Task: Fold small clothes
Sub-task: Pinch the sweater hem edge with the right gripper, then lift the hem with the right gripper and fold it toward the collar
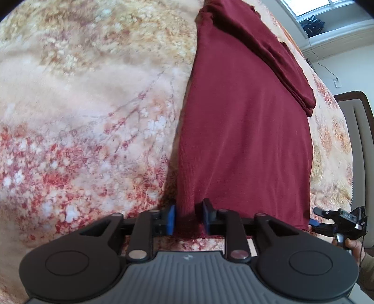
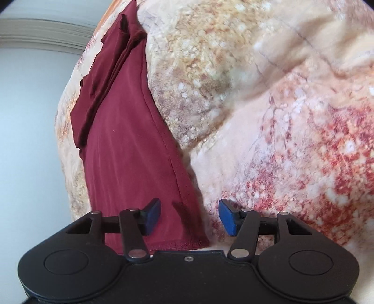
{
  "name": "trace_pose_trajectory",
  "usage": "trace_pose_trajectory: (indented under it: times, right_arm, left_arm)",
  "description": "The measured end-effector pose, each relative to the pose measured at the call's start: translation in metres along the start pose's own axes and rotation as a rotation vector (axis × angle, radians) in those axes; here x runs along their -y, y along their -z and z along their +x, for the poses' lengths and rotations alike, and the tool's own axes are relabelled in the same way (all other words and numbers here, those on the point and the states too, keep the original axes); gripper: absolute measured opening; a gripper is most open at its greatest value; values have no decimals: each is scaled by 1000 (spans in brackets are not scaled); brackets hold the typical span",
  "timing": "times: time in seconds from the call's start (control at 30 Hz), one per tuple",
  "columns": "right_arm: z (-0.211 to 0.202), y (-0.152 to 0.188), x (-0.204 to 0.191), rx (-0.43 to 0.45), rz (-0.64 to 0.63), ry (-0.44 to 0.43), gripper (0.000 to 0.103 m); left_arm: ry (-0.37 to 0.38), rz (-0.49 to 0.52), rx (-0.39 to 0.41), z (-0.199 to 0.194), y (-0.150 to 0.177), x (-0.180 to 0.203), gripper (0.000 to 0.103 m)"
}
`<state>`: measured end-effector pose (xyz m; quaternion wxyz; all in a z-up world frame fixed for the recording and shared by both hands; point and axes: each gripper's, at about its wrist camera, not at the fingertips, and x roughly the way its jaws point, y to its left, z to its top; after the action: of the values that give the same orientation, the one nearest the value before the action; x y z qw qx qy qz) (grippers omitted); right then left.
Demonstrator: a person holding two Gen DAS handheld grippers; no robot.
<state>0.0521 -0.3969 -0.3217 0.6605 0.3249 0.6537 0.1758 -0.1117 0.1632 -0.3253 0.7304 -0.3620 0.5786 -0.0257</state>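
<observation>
Left gripper [image 1: 188,216] pinches maroon garment [image 1: 243,140] hem

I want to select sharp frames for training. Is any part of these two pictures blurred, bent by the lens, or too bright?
Left wrist view: the floral plush blanket is smeared at upper left, the dark red knit garment stays sharp, the window is overexposed, and the headboard bows at the edge. Right wrist view: the blanket is soft at upper right.

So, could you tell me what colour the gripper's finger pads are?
Blue pads, clearest in the right wrist view.
</observation>
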Motion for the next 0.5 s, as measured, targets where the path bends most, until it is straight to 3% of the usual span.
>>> trace_pose_trajectory:
  times: [0.1,0.13,0.17,0.2,0.27,0.43,0.5]
  right_arm:
    - [12,-1,-1,-37,-39,17,56]
    - [16,-1,-2,-47,-53,20,48]
    - [19,0,-5,-60,-77,26,23]
    - [23,2,-8,-85,-104,27,6]
    - [21,7,-16,-92,-140,11,5]
    - [-8,25,-33,-106,-162,-116,4]
    - [-17,30,-33,-104,-160,-124,4]
  left_arm:
    - [-13,12,-8,5,-1,2,29]
    - [-19,26,-7,6,-1,3,28]
    - [-25,41,-6,6,-1,6,18]
    - [-16,55,-3,3,0,8,12]
    - [-13,88,10,-1,0,19,6]
    - [13,133,59,-34,7,28,5]
    - [-4,124,49,-35,9,20,5]
